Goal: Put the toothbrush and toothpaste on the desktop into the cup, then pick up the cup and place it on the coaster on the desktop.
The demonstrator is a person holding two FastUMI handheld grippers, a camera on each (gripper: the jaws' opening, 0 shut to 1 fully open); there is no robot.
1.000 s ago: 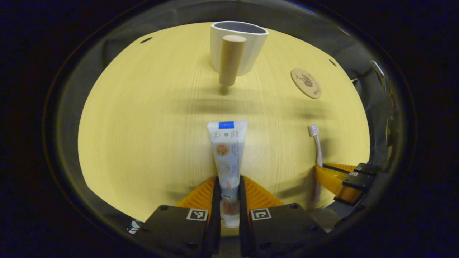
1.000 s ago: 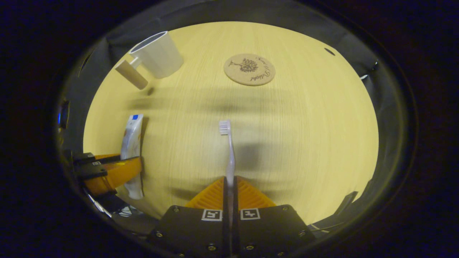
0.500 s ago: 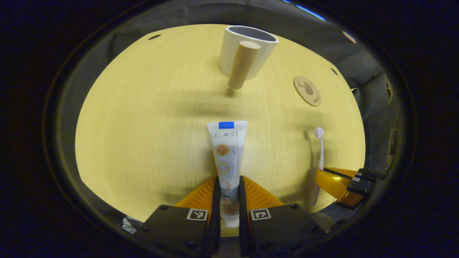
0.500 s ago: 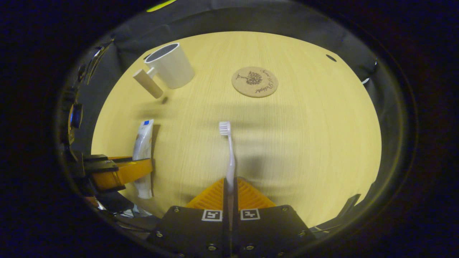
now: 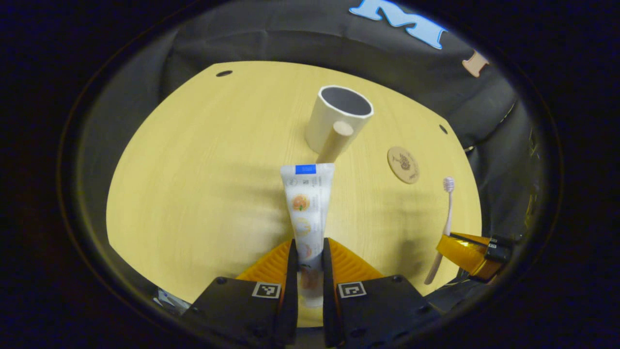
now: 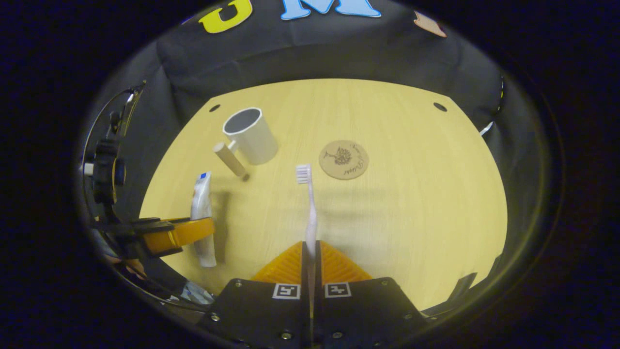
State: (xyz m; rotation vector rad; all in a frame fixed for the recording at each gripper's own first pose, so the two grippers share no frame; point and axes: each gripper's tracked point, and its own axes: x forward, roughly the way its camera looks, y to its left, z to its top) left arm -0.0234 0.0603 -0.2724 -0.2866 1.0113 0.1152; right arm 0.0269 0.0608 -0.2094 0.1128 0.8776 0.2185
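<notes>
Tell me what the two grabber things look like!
Each gripper has a black boxy body with screws and two small square black-and-white checker markers, one on each half. You can see this on the left gripper and the right gripper. Ribbed, wedge-shaped pieces lead forward to the narrow jaws. Thin cables hang near the left gripper in the right gripper view.

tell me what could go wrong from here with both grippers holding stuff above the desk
1. The white cup with the wooden peg handle has one narrow mouth; the white toothpaste tube and the pale toothbrush, arriving together, may collide there.
2. The left gripper clamps the tube near its cap end, so the long free end may knock the cup's rim and tip it.
</notes>
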